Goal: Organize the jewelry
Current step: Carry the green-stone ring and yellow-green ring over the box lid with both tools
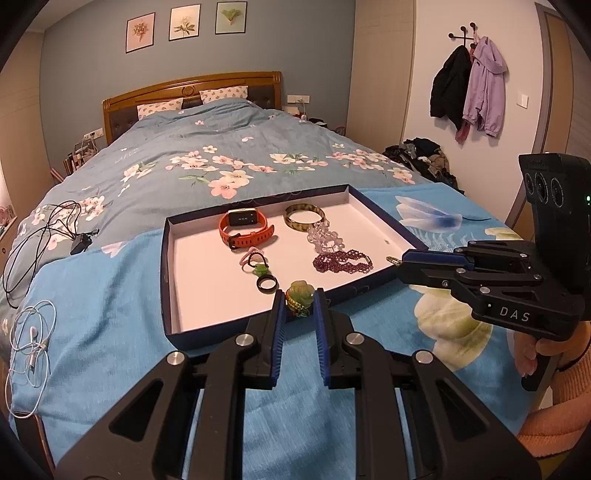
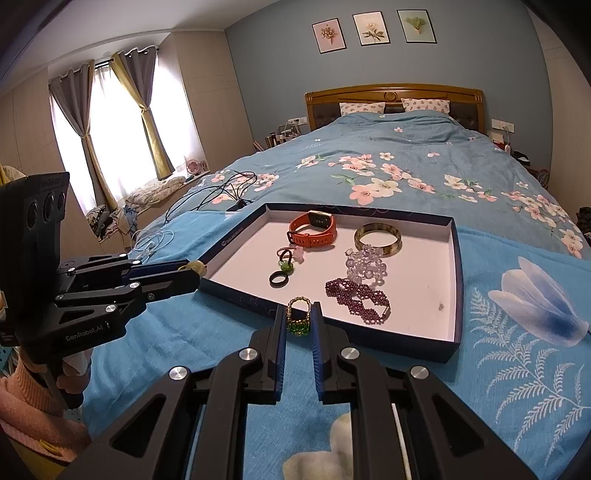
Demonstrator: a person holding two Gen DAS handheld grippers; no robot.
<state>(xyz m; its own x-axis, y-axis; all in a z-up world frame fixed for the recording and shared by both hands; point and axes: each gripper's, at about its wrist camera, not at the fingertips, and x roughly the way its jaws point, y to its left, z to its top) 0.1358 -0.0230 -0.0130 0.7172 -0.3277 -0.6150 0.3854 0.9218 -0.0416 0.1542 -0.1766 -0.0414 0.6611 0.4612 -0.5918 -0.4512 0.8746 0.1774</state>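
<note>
Jewelry sits in a shallow blue-walled tray on the bed: orange watch, amber bangle, clear bead bracelet, purple bead bracelet, black ring. Left hand-held gripper pinches a green jade pendant at the tray's near edge. Right hand-held gripper pinches a gold-and-green beaded ring, just outside the tray's near wall. White earphones lie well left.

Home bedroom. Shown by double bed with wooden headboard, floral duvet and pillows. Also curtained window, framed prints, coats on wall hook.
</note>
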